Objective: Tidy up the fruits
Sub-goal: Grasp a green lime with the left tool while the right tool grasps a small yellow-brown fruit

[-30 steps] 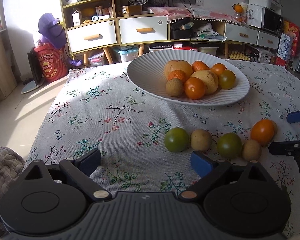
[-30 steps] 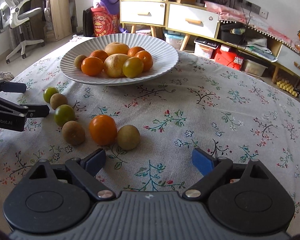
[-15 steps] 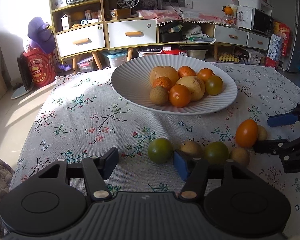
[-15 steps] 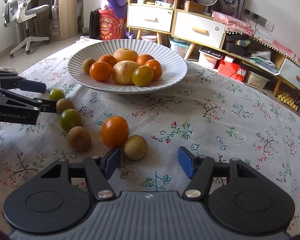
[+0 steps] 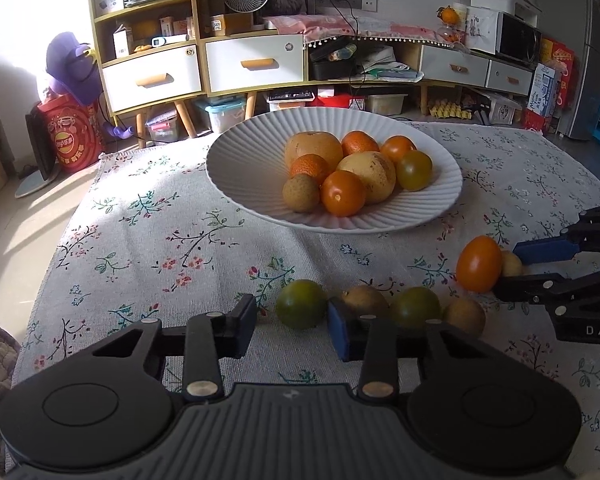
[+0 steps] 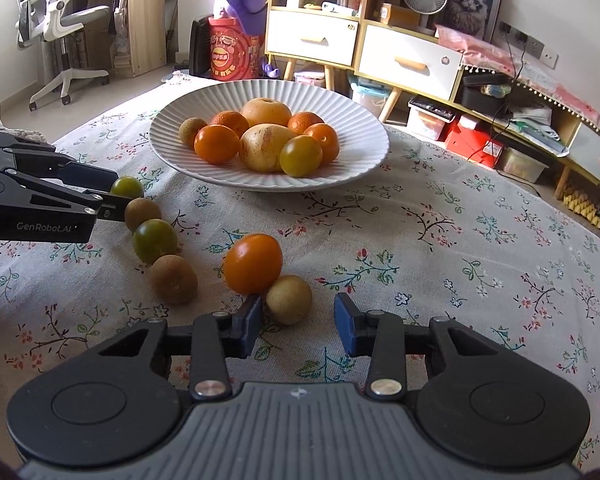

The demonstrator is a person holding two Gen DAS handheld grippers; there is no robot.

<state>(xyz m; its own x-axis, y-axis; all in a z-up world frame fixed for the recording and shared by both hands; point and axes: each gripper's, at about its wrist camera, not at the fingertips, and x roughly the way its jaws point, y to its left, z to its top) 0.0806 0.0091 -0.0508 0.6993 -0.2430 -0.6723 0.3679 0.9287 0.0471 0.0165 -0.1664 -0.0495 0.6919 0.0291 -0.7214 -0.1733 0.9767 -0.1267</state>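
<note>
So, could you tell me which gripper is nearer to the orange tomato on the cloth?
Right. The right gripper sits just in front of the orange tomato; the left gripper is by the green one, several fruits away.

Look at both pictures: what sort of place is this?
Most likely a lived-in home living room: a table under a floral tablecloth, a plate of fruit, cluttered storage cabinets along the wall, and a desk chair.

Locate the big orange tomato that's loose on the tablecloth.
In the right wrist view the glossy orange tomato lies on the floral tablecloth left of centre, short of the white ribbed plate, touching a small tan round fruit.
</note>
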